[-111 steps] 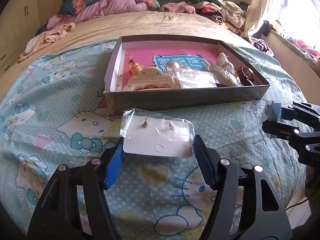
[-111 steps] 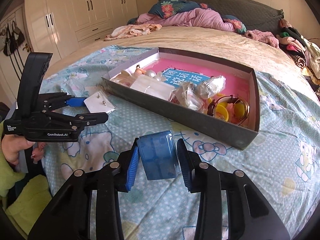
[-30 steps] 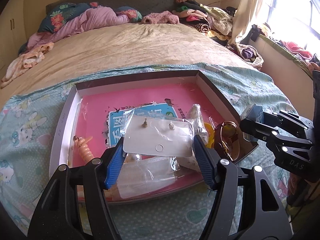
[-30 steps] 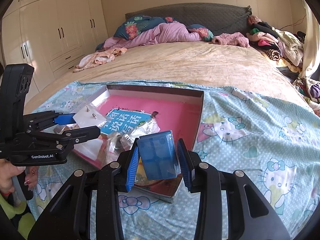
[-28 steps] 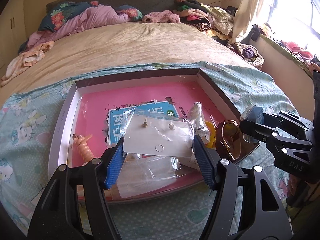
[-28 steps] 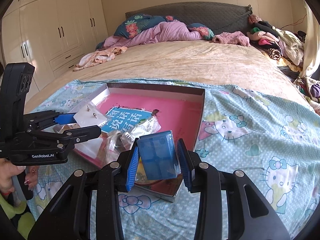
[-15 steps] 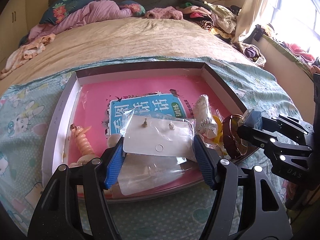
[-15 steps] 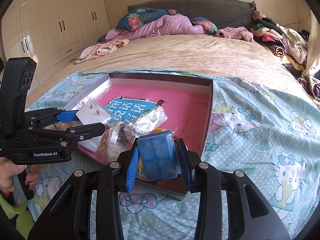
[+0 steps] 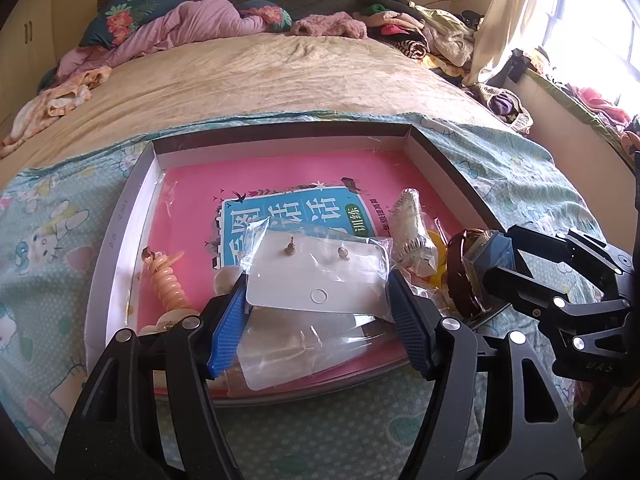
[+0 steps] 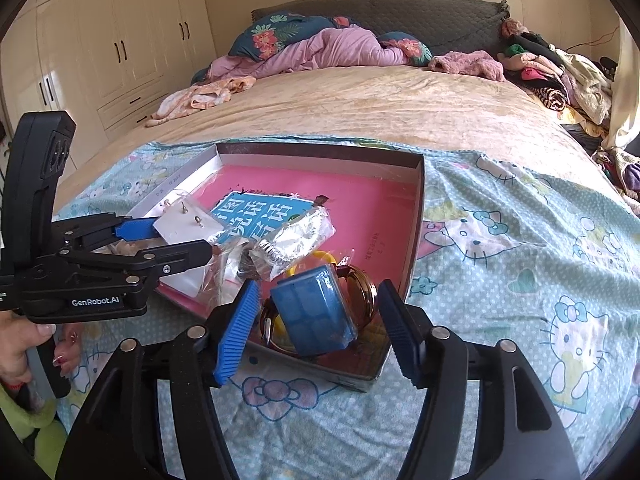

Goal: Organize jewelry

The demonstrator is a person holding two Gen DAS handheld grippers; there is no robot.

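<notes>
My right gripper (image 10: 318,326) fingers have just spread, dropping the blue box (image 10: 314,312) into the tray (image 10: 416,216); my left gripper (image 9: 318,306) pinches the earring card (image 9: 316,274), next to go.

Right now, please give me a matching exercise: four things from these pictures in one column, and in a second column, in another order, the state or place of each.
Things:
1. earring card
2. blue box
3. peach spiral hair tie
4. right gripper

States:
A. lying by the tray's left wall
B. clamped between the left gripper's fingers
C. fingers just opened, touching nothing
D. resting on bangles in the tray's near corner

Pairs: 1-B, 2-D, 3-A, 4-C
</notes>
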